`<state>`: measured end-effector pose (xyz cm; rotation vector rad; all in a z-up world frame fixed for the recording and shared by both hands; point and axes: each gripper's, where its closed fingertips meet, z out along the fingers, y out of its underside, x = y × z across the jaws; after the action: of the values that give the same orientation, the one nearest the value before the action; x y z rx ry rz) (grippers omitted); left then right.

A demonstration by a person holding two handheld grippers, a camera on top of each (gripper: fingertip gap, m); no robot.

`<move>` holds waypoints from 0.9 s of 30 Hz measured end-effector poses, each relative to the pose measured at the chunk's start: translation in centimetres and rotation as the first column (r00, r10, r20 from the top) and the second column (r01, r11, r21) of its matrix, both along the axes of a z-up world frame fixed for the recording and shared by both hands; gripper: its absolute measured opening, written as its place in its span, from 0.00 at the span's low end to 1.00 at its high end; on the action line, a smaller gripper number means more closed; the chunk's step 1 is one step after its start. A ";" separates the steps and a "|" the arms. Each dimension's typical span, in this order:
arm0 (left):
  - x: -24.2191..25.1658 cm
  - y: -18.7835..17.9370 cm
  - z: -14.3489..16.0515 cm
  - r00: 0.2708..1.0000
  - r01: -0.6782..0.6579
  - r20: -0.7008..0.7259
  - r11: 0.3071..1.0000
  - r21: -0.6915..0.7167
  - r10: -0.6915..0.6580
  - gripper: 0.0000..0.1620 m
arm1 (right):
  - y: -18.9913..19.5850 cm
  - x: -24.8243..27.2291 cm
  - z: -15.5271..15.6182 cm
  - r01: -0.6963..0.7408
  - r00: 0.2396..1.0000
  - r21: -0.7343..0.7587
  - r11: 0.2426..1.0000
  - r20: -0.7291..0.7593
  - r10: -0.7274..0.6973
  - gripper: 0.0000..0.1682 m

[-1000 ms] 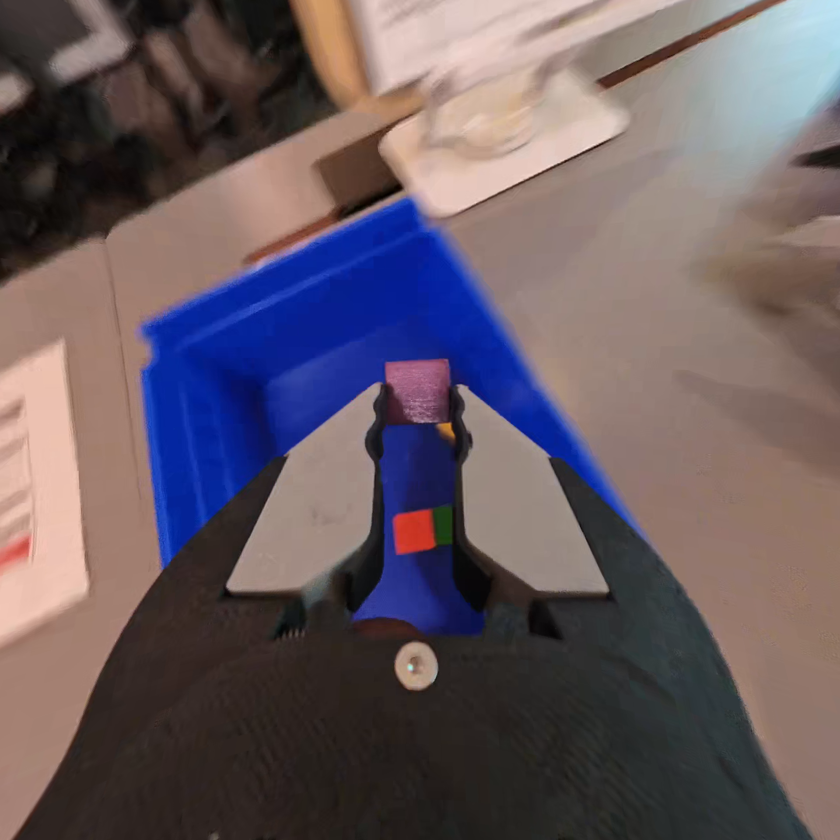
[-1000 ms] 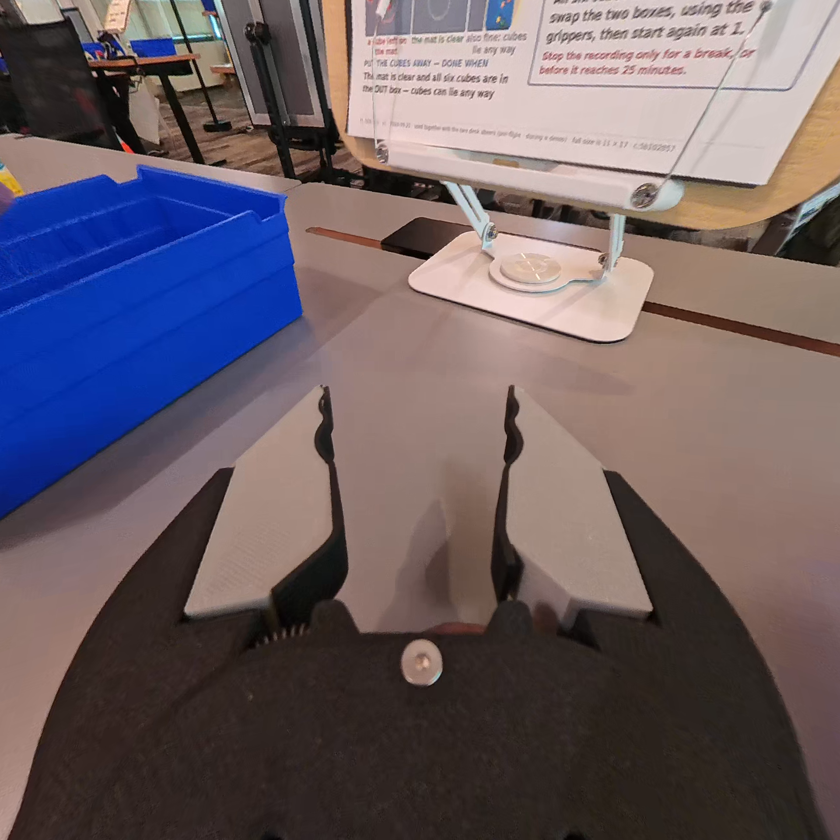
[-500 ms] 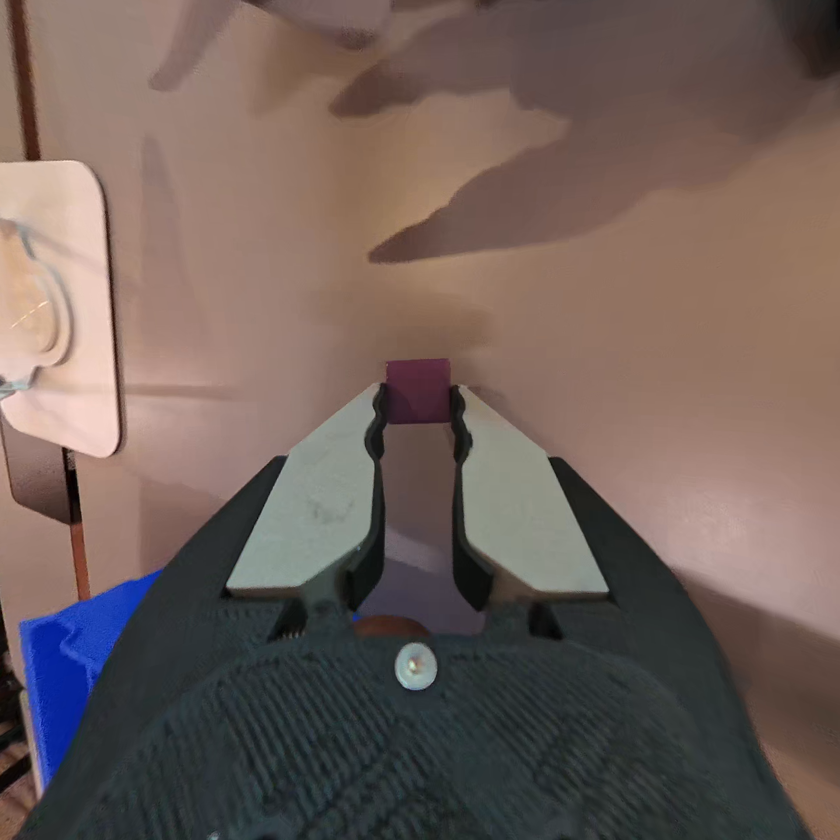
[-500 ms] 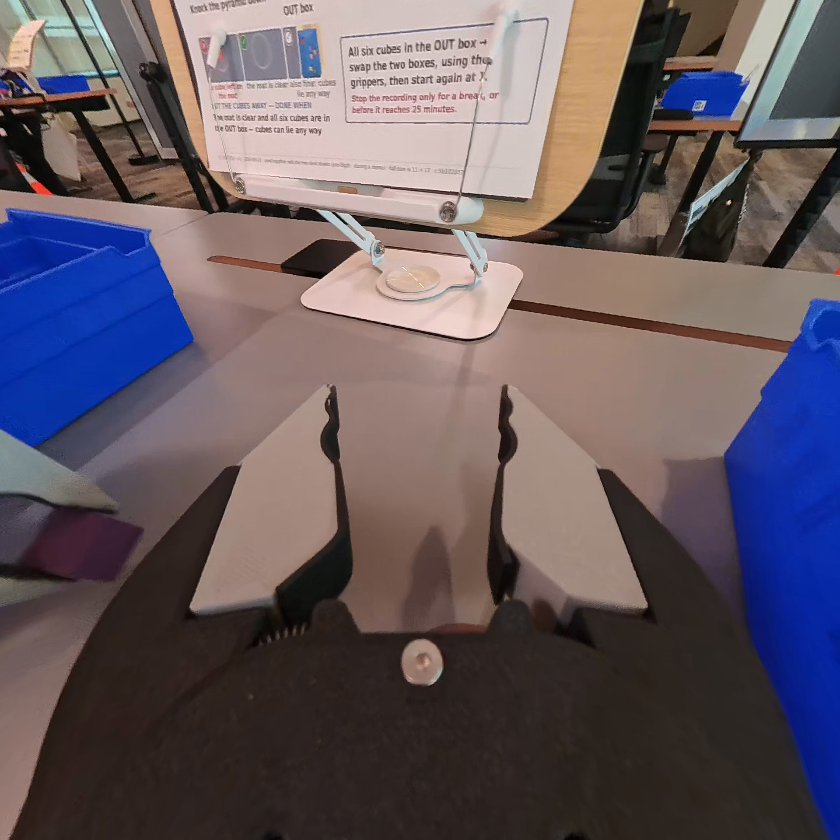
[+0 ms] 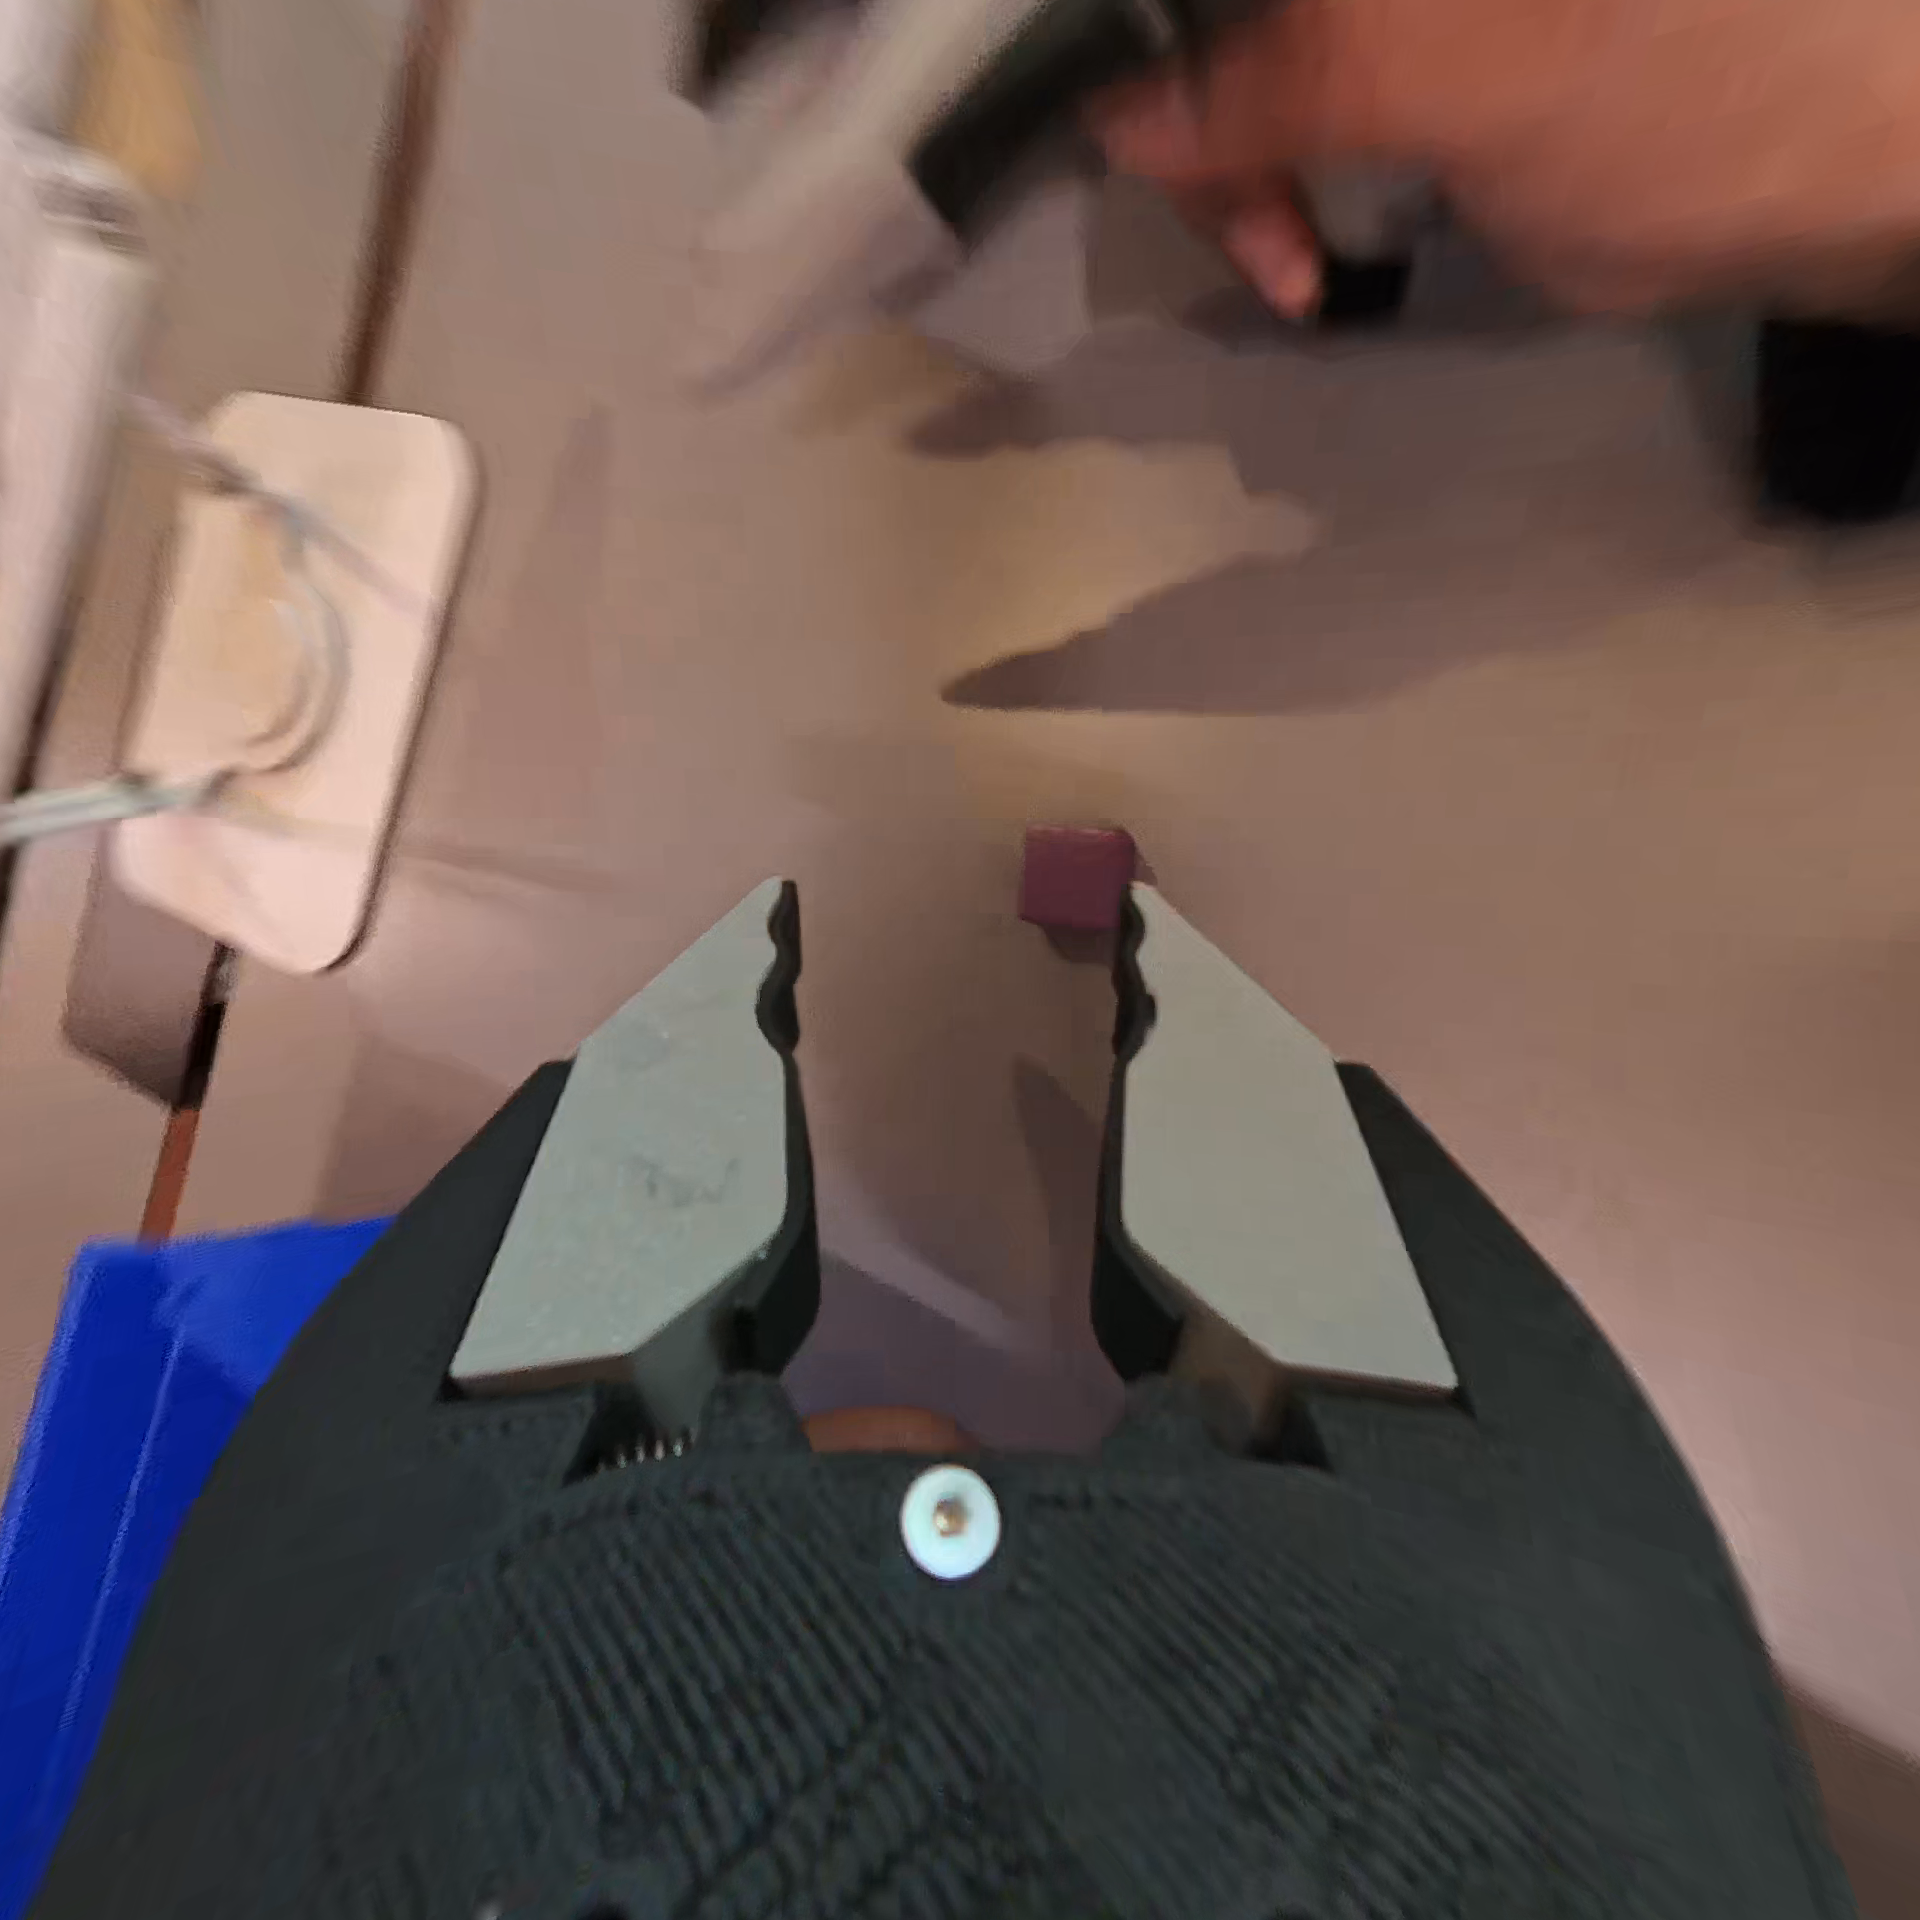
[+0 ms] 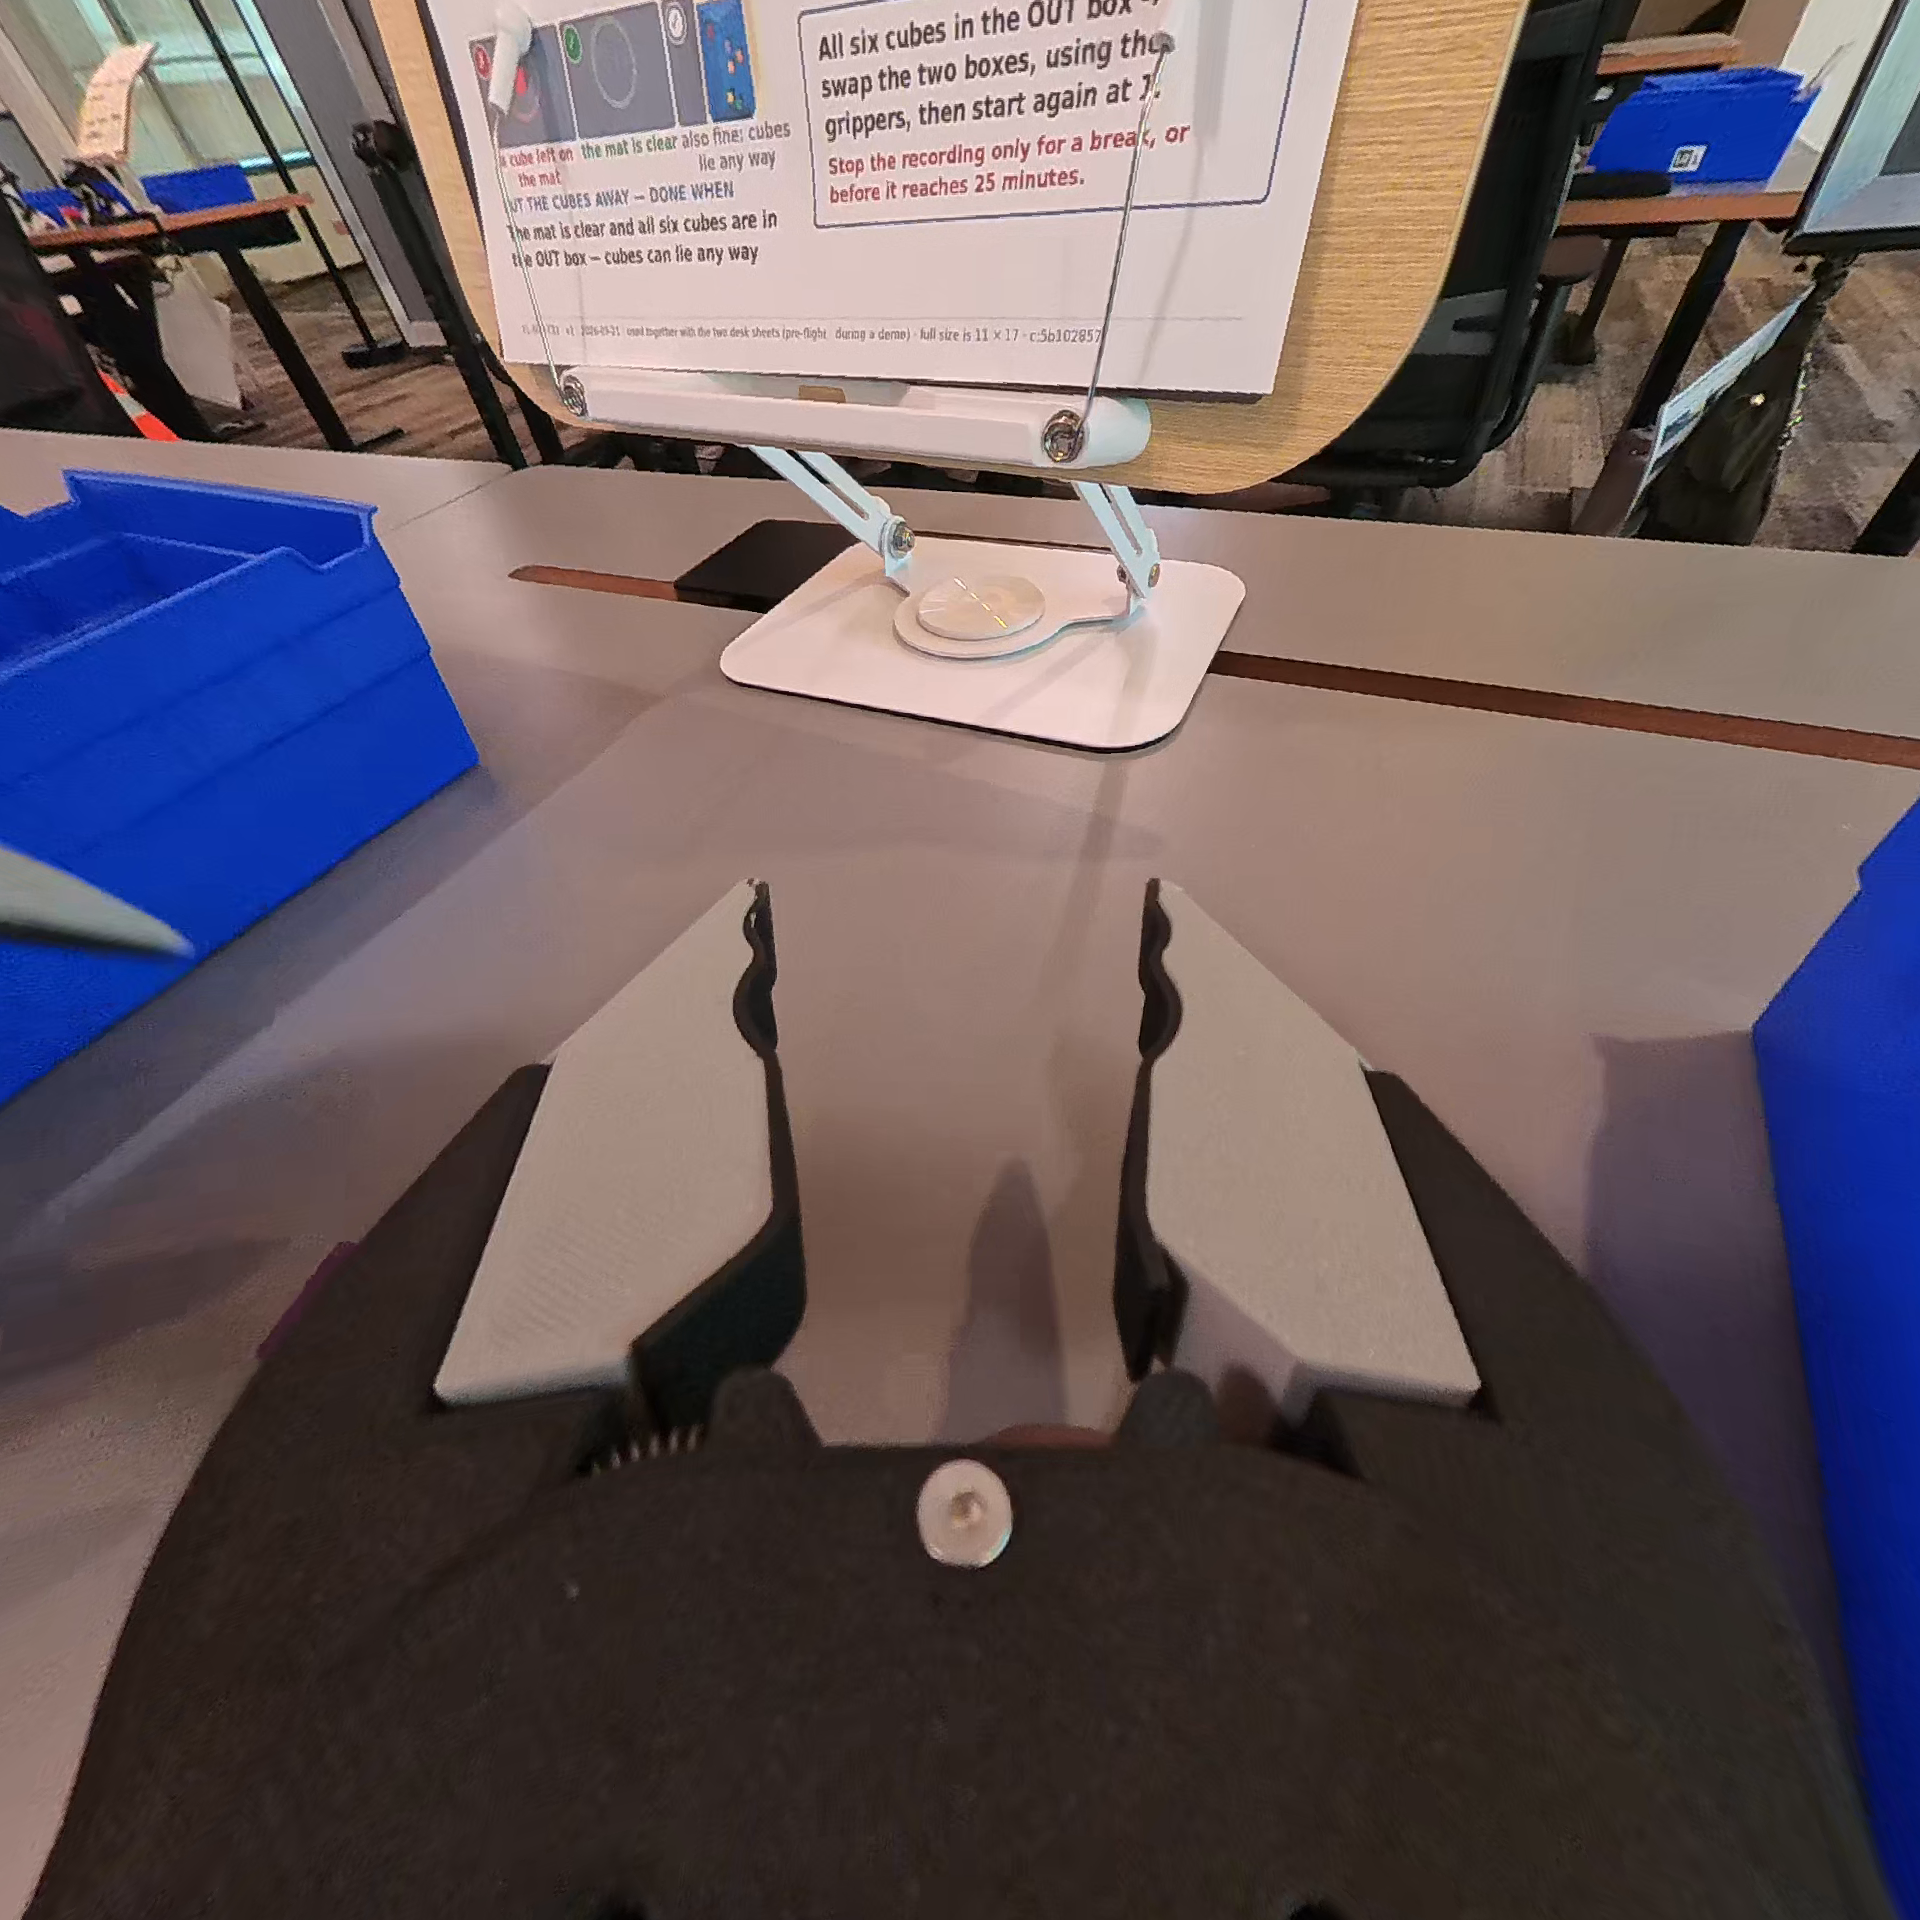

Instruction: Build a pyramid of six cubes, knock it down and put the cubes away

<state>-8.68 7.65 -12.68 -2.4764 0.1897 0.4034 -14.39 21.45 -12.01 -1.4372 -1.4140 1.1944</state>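
Note:
A purple cube [image 5: 1075,876] sits on the grey table just beyond my left gripper's right fingertip. My left gripper [image 5: 956,899] is open and empty above the table. My right gripper [image 6: 956,899] is open and empty, low over the table and facing the stand. A sliver of purple [image 6: 312,1299] shows at the left edge of its black body. One grey finger [image 6: 83,909] of the left gripper shows at the far left of the right wrist view. No other cubes show.
A blue bin [image 6: 208,686] stands at the left and shows as a corner [image 5: 135,1455] in the left wrist view. A second blue bin [image 6: 1849,1299] stands at the right. A white stand base [image 6: 987,644] carries an instruction board. A blurred hand [image 5: 1558,135] holds the other gripper.
My left gripper carried the purple cube from over the blue bin to the open table, then opened and let it go. My right gripper stayed open and turned slightly.

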 end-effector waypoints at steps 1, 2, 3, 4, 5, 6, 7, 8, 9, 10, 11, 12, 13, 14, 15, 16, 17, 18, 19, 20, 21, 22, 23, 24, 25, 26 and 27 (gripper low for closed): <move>-0.6 -0.4 2.3 0.997 -0.072 0.007 0.994 0.085 0.072 0.34 | 0.1 0.0 0.1 -0.001 1.000 -0.012 1.000 -0.003 0.001 0.41; -1.2 -1.1 4.6 0.991 -0.137 0.024 0.976 0.168 0.135 0.34 | 0.1 0.0 0.1 -0.002 1.000 -0.023 1.000 -0.005 0.002 0.41; -2.0 -2.3 6.8 0.979 -0.203 0.043 0.948 0.245 0.199 0.34 | 0.0 0.0 0.1 -0.005 1.000 -0.034 0.999 -0.006 0.004 0.41; -3.2 -3.8 8.7 0.959 -0.282 0.063 0.909 0.306 0.276 0.32 | 0.0 0.0 0.0 -0.007 1.000 -0.043 0.999 -0.005 0.007 0.41; -4.6 -5.8 10.1 0.932 -0.359 0.085 0.868 0.344 0.352 0.32 | -0.1 0.0 -0.1 -0.011 1.000 -0.050 0.999 -0.002 0.010 0.41; -6.1 -7.8 10.9 0.905 -0.419 0.098 0.832 0.363 0.413 0.33 | -0.2 0.0 -0.2 -0.015 1.000 -0.053 0.998 0.002 0.015 0.41; -7.7 -9.9 11.2 0.877 -0.472 0.101 0.802 0.366 0.470 0.33 | -0.3 -0.1 -0.4 -0.018 1.000 -0.053 0.998 0.008 0.019 0.41; -9.2 -12.0 10.8 0.849 -0.517 0.097 0.781 0.351 0.519 0.33 | -0.5 -0.2 -0.5 -0.021 1.000 -0.048 0.999 0.014 0.022 0.41; -10.7 -14.0 10.0 0.818 -0.564 0.095 0.759 0.325 0.568 0.33 | -0.7 -0.2 -0.7 -0.024 0.999 -0.041 0.999 0.020 0.025 0.41; -12.0 -15.8 8.9 0.788 -0.608 0.106 0.736 0.298 0.607 0.33 | -0.9 -0.3 -0.8 -0.028 0.999 -0.032 0.999 0.025 0.029 0.41; -13.0 -17.2 7.5 0.762 -0.643 0.129 0.717 0.268 0.635 0.34 | -1.1 -0.3 -0.9 -0.032 0.999 -0.024 0.999 0.028 0.033 0.41; -14.0 -18.4 5.9 0.733 -0.678 0.150 0.697 0.232 0.663 0.34 | -1.3 -0.4 -1.0 -0.036 0.999 -0.017 0.999 0.031 0.037 0.41; -15.0 -19.7 4.1 0.699 -0.715 0.156 0.673 0.191 0.698 0.34 | -1.4 -0.4 -1.1 -0.039 0.999 -0.011 0.999 0.034 0.039 0.41; -15.9 -20.8 2.4 0.669 -0.743 0.151 0.652 0.150 0.728 0.34 | -1.6 -0.5 -1.2 -0.041 0.998 -0.008 0.999 0.038 0.042 0.41; -16.7 -21.6 0.9 0.643 -0.766 0.144 0.632 0.116 0.753 0.34 | -1.7 -0.5 -1.3 -0.044 0.998 -0.008 0.999 0.042 0.044 0.41; -17.5 -22.4 -0.5 0.618 -0.786 0.135 0.612 0.089 0.774 0.34 | -1.8 -0.6 -1.4 -0.046 0.998 -0.009 0.999 0.046 0.046 0.41; -18.2 -22.9 -1.7 0.599 -0.800 0.134 0.596 0.066 0.789 0.34 | -1.8 -0.6 -1.5 -0.046 0.998 -0.009 0.999 0.049 0.046 0.41; -18.6 -23.1 -2.7 0.589 -0.807 0.143 0.589 0.043 0.796 0.33 | -1.7 -0.7 -1.6 -0.043 0.998 -0.009 0.999 0.051 0.044 0.41; -19.0 -23.1 -3.6 0.580 -0.812 0.151 0.584 0.022 0.801 0.33 | -1.6 -0.7 -1.6 -0.041 0.998 -0.011 0.999 0.052 0.041 0.41; -19.3 -23.2 -4.3 0.572 -0.816 0.148 0.578 0.002 0.807 0.33 | -1.5 -0.7 -1.6 -0.039 0.998 -0.016 0.999 0.051 0.040 0.41; -19.6 -23.2 -4.8 0.571 -0.815 0.143 0.579 -0.016 0.808 0.33 | -1.4 -0.7 -1.6 -0.038 0.998 -0.023 0.999 0.050 0.039 0.41; -19.8 -23.1 -5.4 0.576 -0.810 0.137 0.585 -0.033 0.806 0.33 | -1.3 -0.7 -1.6 -0.037 0.998 -0.029 0.999 0.049 0.038 0.41; -19.9 -23.2 -5.9 0.579 -0.807 0.128 0.588 -0.057 0.806 0.28 | -1.3 -0.8 -1.6 -0.037 0.998 -0.034 0.999 0.050 0.039 0.41; -19.8 -23.2 -6.5 0.585 -0.799 0.124 0.596 -0.084 0.801 0.18 | -1.2 -0.8 -1.7 -0.037 0.998 -0.037 0.999 0.052 0.039 0.41; -19.8 -23.3 -6.9 0.587 -0.795 0.122 0.598 -0.101 0.800 0.17 | -1.2 -0.8 -1.7 -0.038 0.998 -0.040 0.998 0.054 0.040 0.41; -19.8 -23.2 -6.8 0.587 -0.794 0.128 0.600 -0.102 0.799 0.16 | -1.3 -0.8 -1.7 -0.040 0.998 -0.042 0.998 0.056 0.042 0.41; -19.7 -23.2 -6.5 0.582 -0.795 0.144 0.598 -0.107 0.800 0.16 | -1.3 -0.7 -1.7 -0.043 0.997 -0.044 0.998 0.056 0.046 0.41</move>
<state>-28.33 -15.56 -19.21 -2.4727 -1.0664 0.5303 -15.11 20.11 -13.71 -1.4862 -1.4741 1.2268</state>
